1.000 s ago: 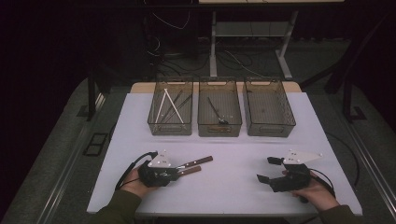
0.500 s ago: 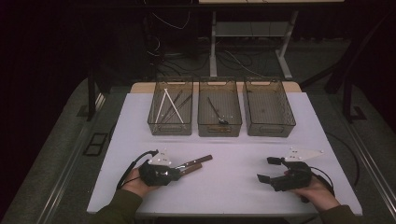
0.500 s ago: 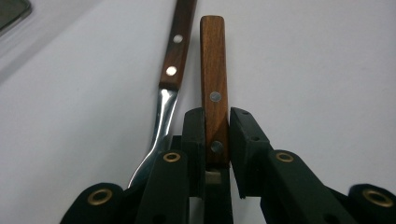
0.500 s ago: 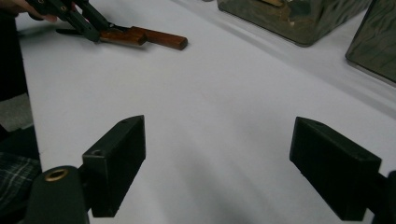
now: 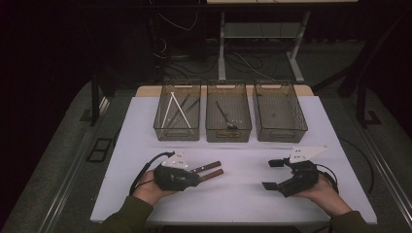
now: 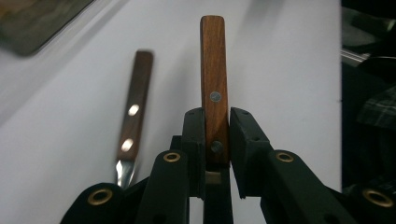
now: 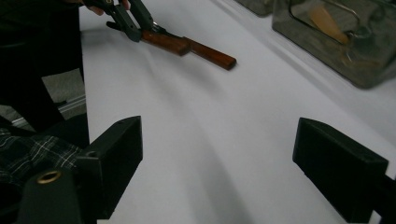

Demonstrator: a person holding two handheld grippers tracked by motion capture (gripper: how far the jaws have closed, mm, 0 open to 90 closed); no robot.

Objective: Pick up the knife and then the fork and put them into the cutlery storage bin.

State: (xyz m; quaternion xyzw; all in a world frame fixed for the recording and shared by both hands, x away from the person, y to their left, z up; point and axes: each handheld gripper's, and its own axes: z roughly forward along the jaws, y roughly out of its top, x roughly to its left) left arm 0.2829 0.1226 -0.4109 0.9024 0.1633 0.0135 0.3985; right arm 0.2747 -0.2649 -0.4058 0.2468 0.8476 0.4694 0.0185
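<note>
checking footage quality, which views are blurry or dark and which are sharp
High view: dim, the white table lit, surroundings near black. Left gripper view: the held brown wooden knife handle sharp, the second wooden-handled knife blurred. Right gripper view: clear mesh bin smeared.

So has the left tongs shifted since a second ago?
Yes, slightly. In the high view the left tongs, shut on one wooden-handled knife, sit a little lower in frame, farther from the left basket and closer to the near table edge.

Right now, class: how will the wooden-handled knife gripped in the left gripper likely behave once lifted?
The wooden-handled knife looks rigid, so it probably won't droop. The left gripper clamps its flat handle sides, so rolling seems unlikely. Its smooth wood might slip.
</note>
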